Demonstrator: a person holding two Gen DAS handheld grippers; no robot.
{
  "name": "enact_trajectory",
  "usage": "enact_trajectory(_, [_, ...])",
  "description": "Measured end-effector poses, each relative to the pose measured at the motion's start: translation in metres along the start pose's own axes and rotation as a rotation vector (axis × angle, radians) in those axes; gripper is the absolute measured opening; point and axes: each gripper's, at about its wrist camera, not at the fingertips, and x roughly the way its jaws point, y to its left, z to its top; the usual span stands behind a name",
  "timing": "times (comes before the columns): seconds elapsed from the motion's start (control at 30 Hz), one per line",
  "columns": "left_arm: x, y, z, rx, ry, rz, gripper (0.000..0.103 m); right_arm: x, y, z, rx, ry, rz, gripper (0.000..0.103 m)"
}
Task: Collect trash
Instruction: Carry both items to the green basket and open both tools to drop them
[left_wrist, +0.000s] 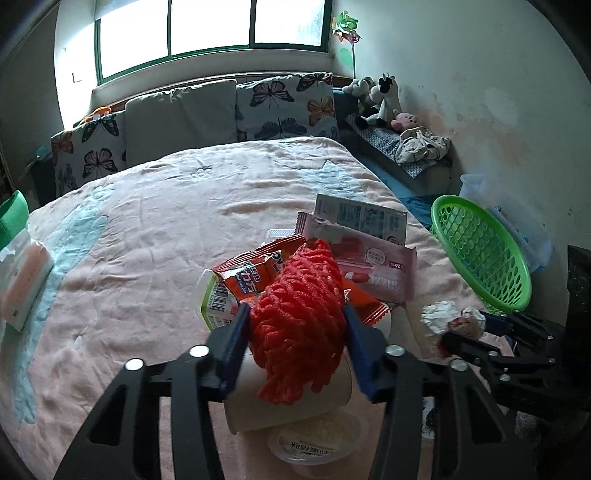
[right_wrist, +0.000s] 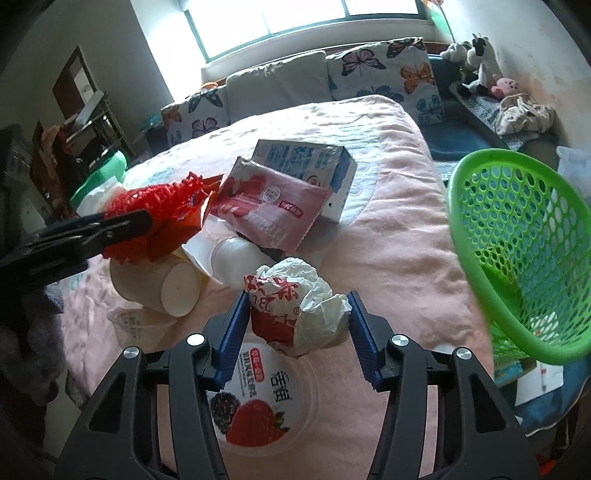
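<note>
My left gripper (left_wrist: 295, 314) is shut on a red foam fruit net (left_wrist: 299, 314), held above the trash pile; it also shows in the right wrist view (right_wrist: 147, 221). My right gripper (right_wrist: 299, 306) is shut on a crumpled white and red wrapper (right_wrist: 295, 302), seen in the left wrist view (left_wrist: 454, 317) too. Below lie a pink wrapper (right_wrist: 273, 206), an orange snack bag (left_wrist: 255, 273), a paper cup (right_wrist: 162, 284), a carton (right_wrist: 306, 155) and a yogurt lid (right_wrist: 255, 410). A green basket (right_wrist: 517, 236) stands at the bed's right edge.
The pink bedspread (left_wrist: 166, 229) carries the pile. Butterfly pillows (left_wrist: 284, 107) line the far end under the window. A tissue pack (left_wrist: 22, 284) lies at the left. Stuffed toys (left_wrist: 380, 99) and cloth sit on a bench at the right wall.
</note>
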Motion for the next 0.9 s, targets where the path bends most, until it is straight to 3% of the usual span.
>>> enact_trajectory(0.2, [-0.024, 0.001, 0.001, -0.008, -0.057, -0.022, 0.037, -0.024, -0.010, 0.003, 0.011, -0.044, -0.021, 0.054])
enact_trajectory(0.47, [-0.052, -0.021, 0.017, 0.007, -0.118, -0.101, 0.037, -0.049, -0.061, 0.008, 0.077, -0.103, -0.141, 0.054])
enact_trajectory(0.83, [-0.021, -0.095, 0.041, 0.080, -0.082, -0.195, 0.037, -0.052, -0.147, 0.000, 0.165, -0.088, -0.275, 0.056])
enact_trajectory(0.9, [-0.012, -0.110, 0.045, 0.100, -0.070, -0.207, 0.037, -0.051, -0.156, -0.003, 0.180, -0.083, -0.283, 0.067])
